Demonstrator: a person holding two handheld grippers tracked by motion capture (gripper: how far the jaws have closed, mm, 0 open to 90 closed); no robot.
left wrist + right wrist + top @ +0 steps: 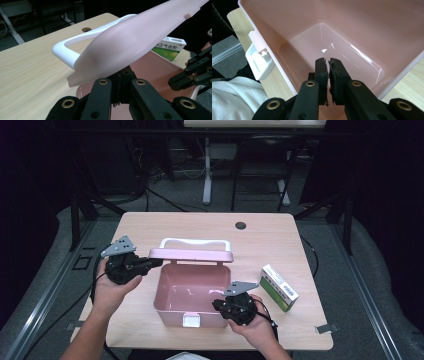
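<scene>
Pink box (192, 292) at tabletop (150, 227) centre, lid (191, 254) raised. Left gripper (150, 263) fingers pinch lid's left edge; right gripper (218, 304) fingers closed, empty, over near-right rim. Risk: thin edge grip slips, lid drops shut.

I see a light wood table (150, 227) at the middle of the frame, with a round cable hole (240, 225) near its far edge. Grey floor (370, 285) surrounds it, and black drapes (385, 180) darken the upper left and right. At top centre stands a second desk (252, 123) on white legs (206, 172), with cables (165, 197) on the floor.
</scene>
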